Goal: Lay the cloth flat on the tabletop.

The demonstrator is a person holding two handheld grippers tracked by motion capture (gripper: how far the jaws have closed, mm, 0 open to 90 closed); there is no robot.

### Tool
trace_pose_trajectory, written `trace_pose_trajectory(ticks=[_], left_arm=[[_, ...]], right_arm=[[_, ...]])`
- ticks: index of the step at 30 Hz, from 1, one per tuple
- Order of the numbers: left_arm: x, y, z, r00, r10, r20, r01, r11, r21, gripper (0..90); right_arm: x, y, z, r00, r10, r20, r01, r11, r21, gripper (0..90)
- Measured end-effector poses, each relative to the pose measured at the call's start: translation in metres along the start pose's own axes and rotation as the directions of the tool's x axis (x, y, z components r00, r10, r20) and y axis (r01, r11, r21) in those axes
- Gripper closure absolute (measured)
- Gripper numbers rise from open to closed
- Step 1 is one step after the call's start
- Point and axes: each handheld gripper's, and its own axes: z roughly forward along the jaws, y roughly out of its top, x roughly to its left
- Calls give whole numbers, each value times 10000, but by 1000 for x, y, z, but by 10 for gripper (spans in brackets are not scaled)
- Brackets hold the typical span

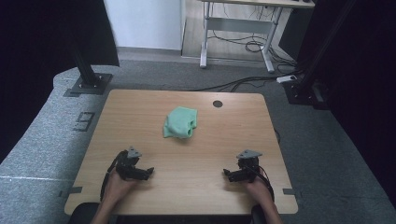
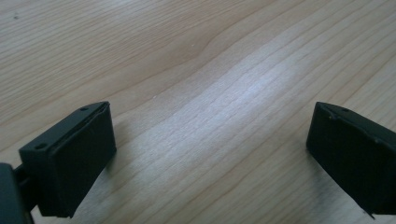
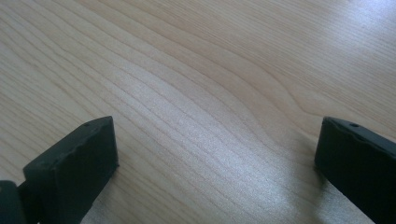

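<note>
A crumpled green cloth [image 1: 180, 122] lies on the wooden table [image 1: 140, 107], a little behind its middle. My left gripper [image 1: 145, 172] rests low at the front left, held by a hand, well short of the cloth. My right gripper [image 1: 229, 174] rests at the front right, pointing inward. In the left gripper view the left gripper [image 2: 210, 154] has its jaws wide apart over bare wood. In the right gripper view the right gripper [image 3: 215, 163] is open too, with only wood grain between its jaws.
A round dark hole [image 1: 217, 103] sits near the table's back edge. Black frame posts [image 1: 86, 70] stand at the back left and back right on grey carpet. Cables [image 1: 243, 84] trail behind the table, and a desk frame [image 1: 238, 28] stands farther back.
</note>
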Motion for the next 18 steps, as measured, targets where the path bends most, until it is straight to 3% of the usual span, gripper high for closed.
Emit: trace_pose_trajectory(ticks=[18], left_arm=[[-8,24,-4,9983,361,464,-341,9985,-428,54]], right_arm=[[0,0,0,10000,-1,0,1,10000,0,0]])
